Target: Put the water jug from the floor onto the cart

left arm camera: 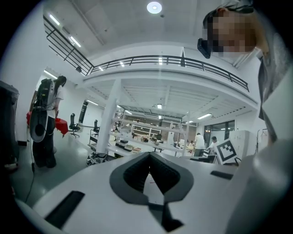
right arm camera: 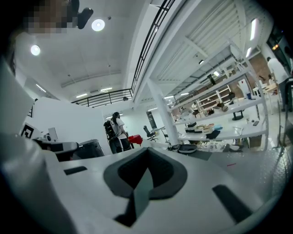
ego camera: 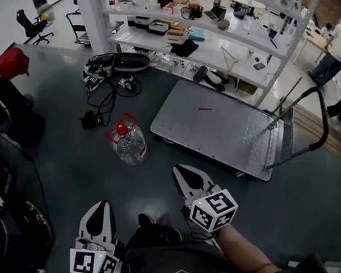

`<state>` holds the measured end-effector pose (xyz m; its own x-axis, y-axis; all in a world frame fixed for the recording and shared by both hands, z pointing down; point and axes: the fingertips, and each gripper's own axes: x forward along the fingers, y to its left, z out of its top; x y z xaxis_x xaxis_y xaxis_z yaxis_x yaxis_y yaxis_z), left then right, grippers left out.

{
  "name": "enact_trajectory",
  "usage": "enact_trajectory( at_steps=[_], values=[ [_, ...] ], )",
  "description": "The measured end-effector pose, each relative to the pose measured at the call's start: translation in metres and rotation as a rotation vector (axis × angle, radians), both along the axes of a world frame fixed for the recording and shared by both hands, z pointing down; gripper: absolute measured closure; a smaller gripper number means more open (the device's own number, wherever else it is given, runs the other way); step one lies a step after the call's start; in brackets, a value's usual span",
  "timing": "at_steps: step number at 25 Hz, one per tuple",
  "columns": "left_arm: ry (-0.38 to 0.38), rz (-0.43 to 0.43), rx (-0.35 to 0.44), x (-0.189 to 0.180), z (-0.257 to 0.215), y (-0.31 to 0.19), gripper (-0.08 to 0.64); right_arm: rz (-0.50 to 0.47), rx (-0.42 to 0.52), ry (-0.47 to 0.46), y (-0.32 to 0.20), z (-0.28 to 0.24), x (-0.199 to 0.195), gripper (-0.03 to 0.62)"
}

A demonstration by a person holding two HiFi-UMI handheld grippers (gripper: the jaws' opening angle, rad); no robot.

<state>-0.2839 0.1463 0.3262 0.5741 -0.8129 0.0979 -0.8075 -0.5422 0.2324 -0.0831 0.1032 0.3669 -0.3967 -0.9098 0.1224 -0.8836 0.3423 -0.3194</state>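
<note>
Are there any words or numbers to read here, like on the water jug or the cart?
None can be read.
Water jug: no print shows.
Cart: no print shows.
Left gripper and right gripper: black-and-white square markers, patterns, not letters.
Shelf boxes: too small to read.

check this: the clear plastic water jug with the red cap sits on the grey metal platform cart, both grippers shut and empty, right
Wrong place: in the head view the clear plastic water jug with the red cap stands on the dark floor beside the grey metal platform cart. The left gripper and right gripper are indeed shut and empty.
</note>
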Motion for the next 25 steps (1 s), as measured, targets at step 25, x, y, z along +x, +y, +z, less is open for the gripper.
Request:
enact_trajectory(
  at_steps=[25],
  values=[
    [0.053, 0.101, -0.041, -0.089, 0.041, -0.311, 0.552, 0.117, -0.154, 0.112, -0.266, 0.060, -0.063, 0.603]
  ],
)
